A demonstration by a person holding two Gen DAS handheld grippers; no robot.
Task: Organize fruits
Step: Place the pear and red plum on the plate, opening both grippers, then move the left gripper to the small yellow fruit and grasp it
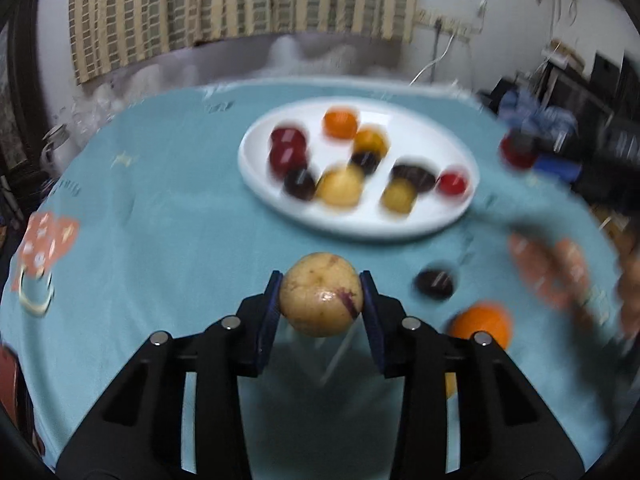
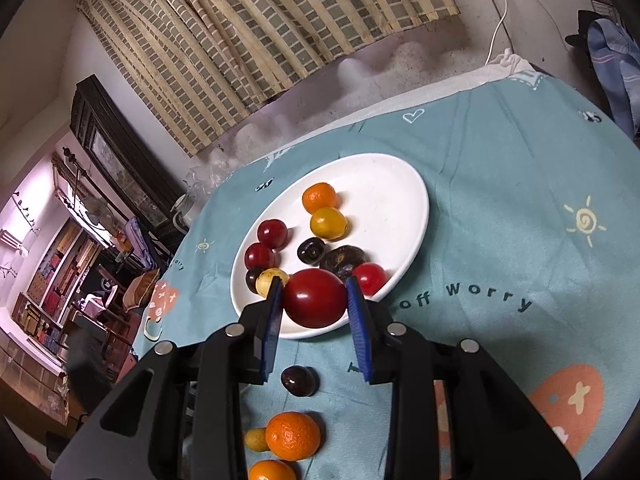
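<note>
My left gripper (image 1: 321, 294) is shut on a pale yellow round fruit (image 1: 321, 294) and holds it above the teal cloth, short of the white oval plate (image 1: 260, 176). The plate holds several red, dark, yellow and orange fruits. My right gripper (image 2: 315, 298) is shut on a red tomato (image 2: 315, 298) and holds it over the near rim of the plate (image 2: 404, 184). A dark plum (image 2: 299, 380) and an orange (image 2: 293, 436) lie on the cloth below it. In the left wrist view the plum (image 1: 434, 284) and orange (image 1: 482, 324) lie to the right.
The table has a teal printed cloth (image 2: 520, 220). Another orange (image 2: 272, 471) and a small yellow fruit (image 2: 256, 439) lie near the front edge. A bamboo blind (image 2: 260, 32) hangs behind. Shelves and clutter stand at the left (image 2: 60, 280).
</note>
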